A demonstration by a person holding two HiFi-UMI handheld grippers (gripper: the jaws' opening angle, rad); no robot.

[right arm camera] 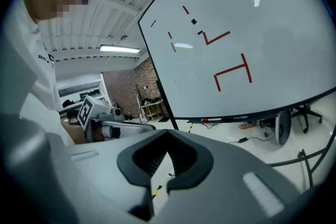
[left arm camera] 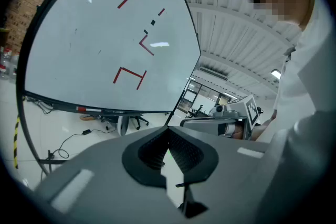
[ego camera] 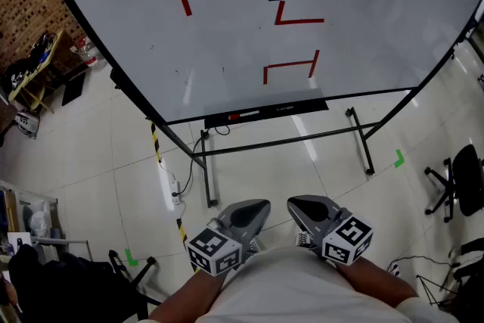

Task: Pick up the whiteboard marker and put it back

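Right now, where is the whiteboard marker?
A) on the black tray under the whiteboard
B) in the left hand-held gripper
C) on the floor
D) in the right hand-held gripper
A: the whiteboard marker lies on the tray under the whiteboard; left hand-held gripper and right hand-held gripper are shut, empty.

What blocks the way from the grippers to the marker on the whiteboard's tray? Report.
Nothing visible does. The left gripper and right gripper sit close to the body, jaws shut and empty, with only open floor before the whiteboard marker on the tray. The stand's crossbar runs lower down.
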